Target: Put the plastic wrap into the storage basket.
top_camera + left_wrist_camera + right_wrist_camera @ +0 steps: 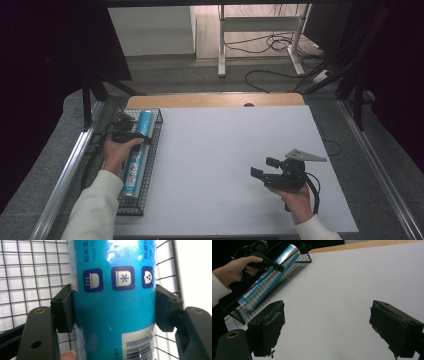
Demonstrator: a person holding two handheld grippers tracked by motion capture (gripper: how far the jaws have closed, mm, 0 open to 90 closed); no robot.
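A long blue foil-wrapped roll (135,167) lies lengthwise in a black wire basket (152,160) at the table's left edge. My left gripper (137,136) reaches over the basket near its far end. In the left gripper view its two jaws press on both sides of the roll (115,302), so the left gripper (113,307) is shut on it. Over the near right part of the table my right gripper (264,167) is held open, with nothing between its fingers (268,330). The right gripper view has the roll (269,275), the basket (287,272) and the left gripper (272,265) at upper left.
A white sheet (225,150) covers the table, with a wooden strip (215,100) bare along the far edge. Metal rails (65,175) run beside the table on both sides. Cables and a desk frame (260,30) stand on the floor beyond.
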